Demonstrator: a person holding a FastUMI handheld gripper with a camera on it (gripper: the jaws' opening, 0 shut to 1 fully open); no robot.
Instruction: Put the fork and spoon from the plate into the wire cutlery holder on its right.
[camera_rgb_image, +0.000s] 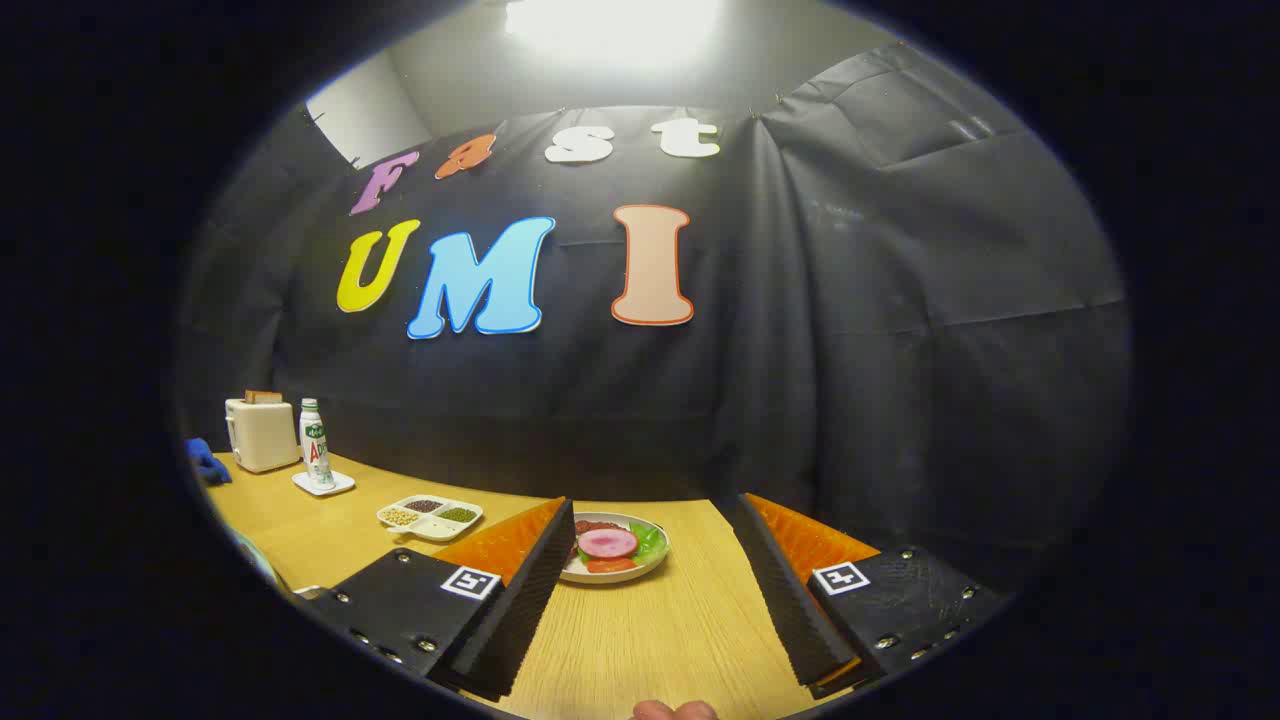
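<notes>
Wooden bench (660, 630) runs beneath the tool (655, 600), whose fingers stand wide apart, grasping nothing. Just beyond them sits the plate (640, 572) of food; fork and spoon cannot be made out.

We are seeing a white plate (655, 560) sitting flat on the wooden table, just beyond the fingers' tips, carrying pink ham, green lettuce and a red slice.
</notes>
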